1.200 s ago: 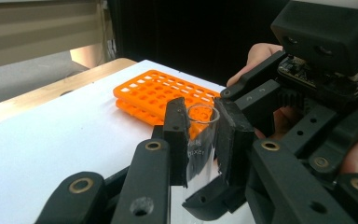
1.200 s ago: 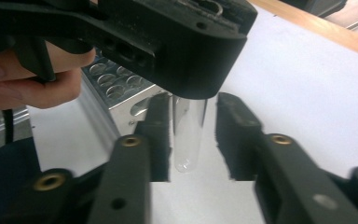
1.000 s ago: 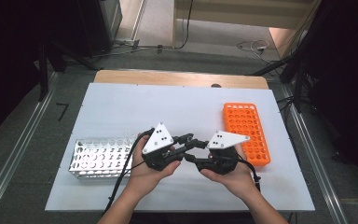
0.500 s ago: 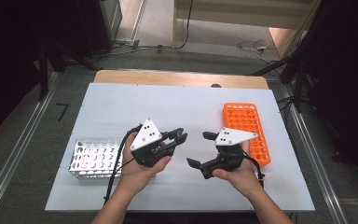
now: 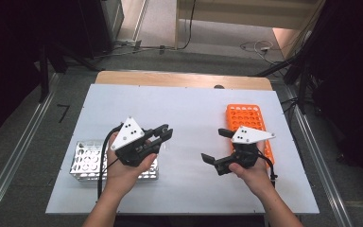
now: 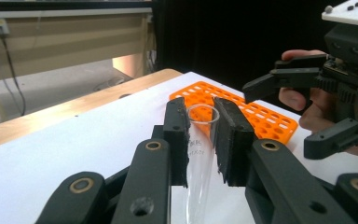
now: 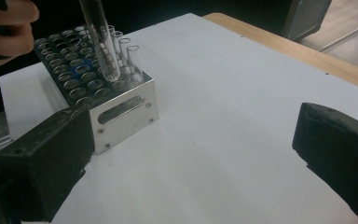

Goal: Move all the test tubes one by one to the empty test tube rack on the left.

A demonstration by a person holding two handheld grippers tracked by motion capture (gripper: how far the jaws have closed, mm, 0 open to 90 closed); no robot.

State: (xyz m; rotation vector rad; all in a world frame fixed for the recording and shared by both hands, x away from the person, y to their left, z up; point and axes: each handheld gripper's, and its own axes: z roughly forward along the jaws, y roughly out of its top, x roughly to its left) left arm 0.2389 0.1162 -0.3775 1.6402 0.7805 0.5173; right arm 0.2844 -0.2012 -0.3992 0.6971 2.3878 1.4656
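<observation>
Separation is the news here: a second ago the two grippers met nose to nose in the middle of the white table (image 5: 189,109), and now they stand well apart, the left gripper (image 5: 163,133) drawn back toward the metal rack (image 5: 87,158) and the right gripper (image 5: 217,146) pulled over beside the orange rack (image 5: 246,118). The right gripper's jaws have just been opening and now gape wide with nothing between them, as the right gripper view confirms. The left gripper (image 6: 200,135) is clenched on a clear glass tube (image 6: 199,154), its open rim poking up between the two black pads. I take this as a handover just finished: the tube has passed to the left hand, and the likely next move is carrying it to the metal rack, which already holds a few glass tubes (image 7: 121,51) along its near edge. In the right gripper view the held tube hangs over that rack's corner, though whether it is above a hole or already entering one I cannot tell. As for writing, faint grey print runs along the tube's wall in the left gripper view, too blurred to read; neither rack shows a brand or label.
</observation>
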